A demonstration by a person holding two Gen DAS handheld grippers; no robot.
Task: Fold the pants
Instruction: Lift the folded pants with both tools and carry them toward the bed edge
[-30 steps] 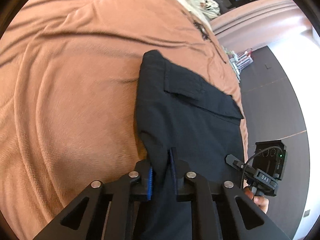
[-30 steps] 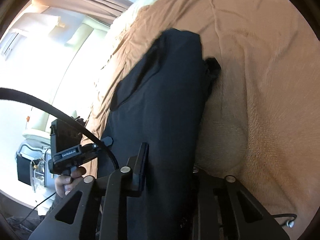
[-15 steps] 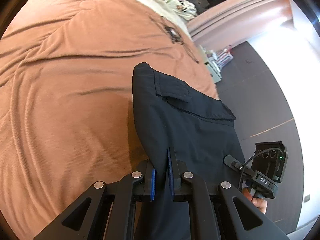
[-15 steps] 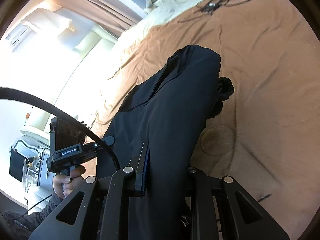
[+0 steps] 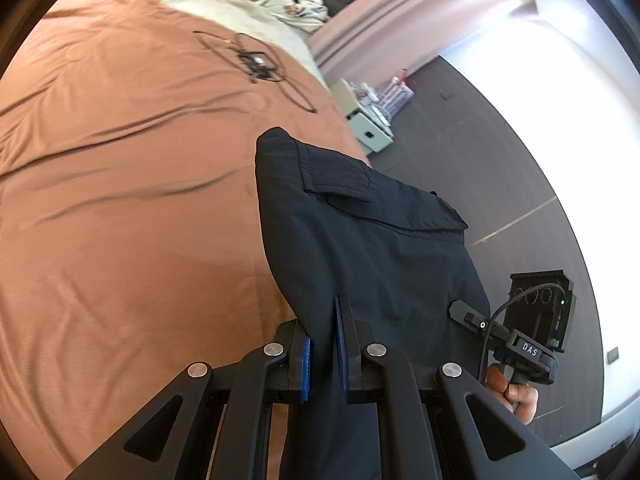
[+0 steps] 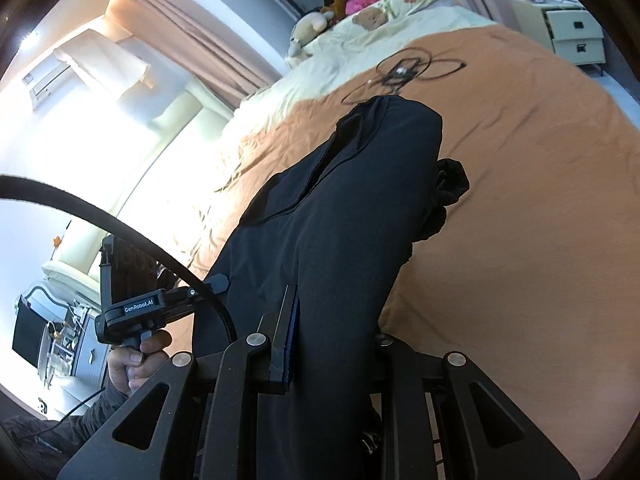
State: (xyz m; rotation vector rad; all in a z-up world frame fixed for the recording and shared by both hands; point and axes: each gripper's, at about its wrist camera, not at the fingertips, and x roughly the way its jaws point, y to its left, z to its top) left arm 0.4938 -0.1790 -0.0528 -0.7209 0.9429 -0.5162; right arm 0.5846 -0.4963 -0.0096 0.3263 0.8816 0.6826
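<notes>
Stretching away lengthwise over the bed (image 5: 120,200), pants (image 5: 360,240) hang from both tongs (image 5: 322,354).

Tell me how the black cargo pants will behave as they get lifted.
The black cargo pants look floppy: they drape from both grippers' shut jaws. They probably won't slip; the cloth is pinched. Bunched fabric trails on the orange bedspread, so it may drag.

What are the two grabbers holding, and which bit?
Both hold the black pants: the left gripper and right gripper each pinch a near edge; which part is unclear.

Orange-covered bed (image 5: 120,200), dark floor (image 5: 460,152), sunlit curtains (image 6: 192,36)
</notes>
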